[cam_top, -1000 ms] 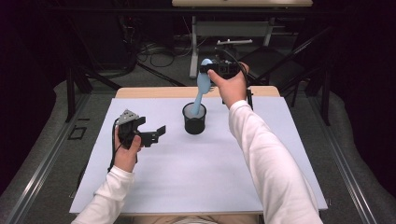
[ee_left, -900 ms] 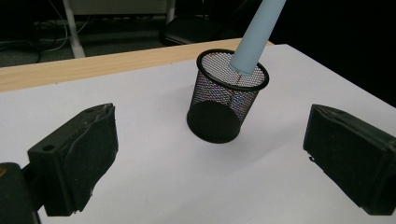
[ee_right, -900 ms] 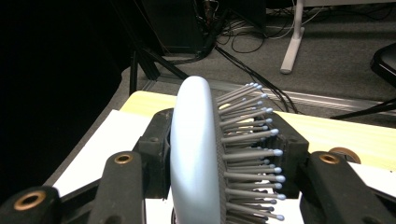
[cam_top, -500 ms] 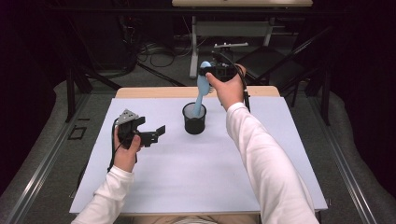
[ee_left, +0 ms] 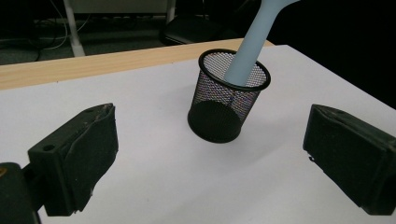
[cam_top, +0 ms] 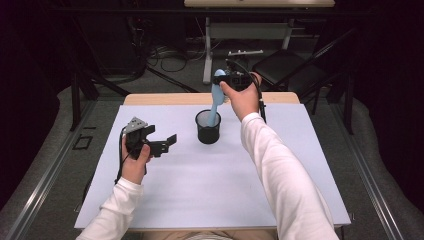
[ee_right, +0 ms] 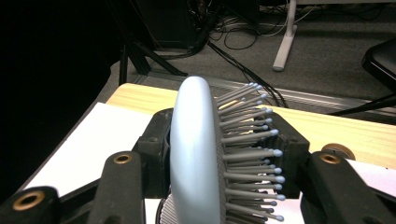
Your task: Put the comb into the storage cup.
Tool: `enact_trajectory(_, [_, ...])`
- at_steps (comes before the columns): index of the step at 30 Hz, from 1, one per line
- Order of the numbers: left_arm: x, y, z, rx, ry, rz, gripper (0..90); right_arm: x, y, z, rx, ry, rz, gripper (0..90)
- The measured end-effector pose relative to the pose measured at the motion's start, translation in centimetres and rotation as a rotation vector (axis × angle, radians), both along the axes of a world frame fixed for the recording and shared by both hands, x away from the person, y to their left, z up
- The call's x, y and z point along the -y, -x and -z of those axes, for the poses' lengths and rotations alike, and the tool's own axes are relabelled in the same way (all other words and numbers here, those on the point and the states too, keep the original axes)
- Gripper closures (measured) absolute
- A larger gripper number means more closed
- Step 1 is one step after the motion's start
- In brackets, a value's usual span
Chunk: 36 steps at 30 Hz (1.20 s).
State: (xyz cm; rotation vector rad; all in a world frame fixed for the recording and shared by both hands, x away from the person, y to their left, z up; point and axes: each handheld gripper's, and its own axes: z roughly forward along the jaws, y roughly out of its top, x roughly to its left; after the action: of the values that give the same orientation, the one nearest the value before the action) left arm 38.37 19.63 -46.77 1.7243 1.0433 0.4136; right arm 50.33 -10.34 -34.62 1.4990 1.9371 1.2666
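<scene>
**Hairbrush held with its handle in the mesh cup**

In the high view, the pale blue hairbrush [cam_top: 216, 98] was clamped at its head by the right gripper [cam_top: 231, 79], its handle tilted down into the black mesh cup [cam_top: 208, 127] on the white sheet [cam_top: 210, 185]. The left gripper [cam_top: 165, 143] was held apart, low over the sheet, jaws spread and empty.

In the left gripper view, the cup [ee_left: 228, 95] was seen between the parted jaws, with the brush handle [ee_left: 246, 51] leaning against its rim.

In the right gripper view, the brush head [ee_right: 196, 158] was gripped between the jaws, bristles [ee_right: 250, 154] turned rightward.
</scene>
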Motion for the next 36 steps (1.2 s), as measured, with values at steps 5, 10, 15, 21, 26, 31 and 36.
enact_trajectory(5, [-0.1, 0.0, 0.0, -0.001, 0.002, -0.002, 3.4, 0.0, -0.1, 0.7, -0.004, 0.008, 0.000, 49.5])
enact_trajectory(10, [-0.1, 0.0, 0.0, -0.002, 0.009, -0.005, 3.5, -0.2, -0.2, 1.2, -0.007, 0.022, -0.002, 49.5])
enact_trajectory(15, [-0.1, 0.0, 0.0, -0.002, 0.008, -0.001, 3.5, -0.5, -0.2, 1.6, -0.013, 0.030, -0.005, 49.5])
enact_trajectory(21, [-0.2, -0.1, 0.0, -0.003, 0.013, -0.003, 3.5, -0.6, -0.4, 2.3, -0.018, 0.032, -0.008, 49.5])
enact_trajectory(26, [-0.2, -0.1, 0.0, -0.004, 0.014, -0.004, 3.5, -0.8, -0.5, 2.8, -0.022, 0.040, -0.011, 49.5])
enact_trajectory(31, [-0.2, -0.1, 0.0, -0.005, 0.015, -0.004, 3.5, -1.0, -0.6, 3.1, -0.025, 0.052, -0.019, 49.5])
enact_trajectory(36, [-0.2, -0.1, 0.0, -0.006, 0.014, -0.003, 3.5, -1.1, -0.6, 3.5, -0.025, 0.053, -0.020, 49.5])
